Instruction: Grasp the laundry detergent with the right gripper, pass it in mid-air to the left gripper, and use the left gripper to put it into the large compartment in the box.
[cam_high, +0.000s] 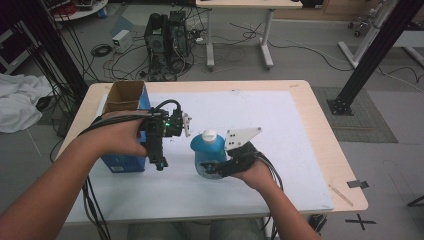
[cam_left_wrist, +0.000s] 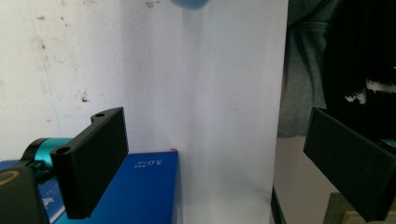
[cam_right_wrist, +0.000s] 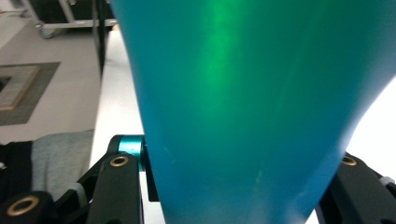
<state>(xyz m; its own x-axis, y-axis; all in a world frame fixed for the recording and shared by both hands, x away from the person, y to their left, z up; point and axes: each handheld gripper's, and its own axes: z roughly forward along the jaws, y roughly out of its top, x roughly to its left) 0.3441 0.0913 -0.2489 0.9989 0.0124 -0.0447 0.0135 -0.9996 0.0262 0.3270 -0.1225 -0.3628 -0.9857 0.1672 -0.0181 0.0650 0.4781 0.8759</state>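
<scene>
The right hand-held gripper (cam_high: 212, 167) is clamped on the lower body of a translucent blue plastic bottle with a white cap (cam_high: 208, 150). In the right gripper view the blue bottle wall (cam_right_wrist: 252, 107) sits squarely between the two black jaws, pressed on both sides. The bottle stands upright, near the middle of the white-covered surface (cam_high: 280, 145), and its base appears to rest on or just above it; I cannot tell which. Gripping it low probably keeps it steady and leaves the cap free.

The left hand-held gripper (cam_high: 159, 162) points down toward the surface, its jaws spread wide with nothing between them, as the left gripper view (cam_left_wrist: 224, 163) makes plain. It hangs just beside the near corner of a blue cardboard box with an open brown top (cam_high: 125, 105), which stands at the left of the surface. Held open and close to the bottle, it looks ready to help, perhaps at the cap.
</scene>
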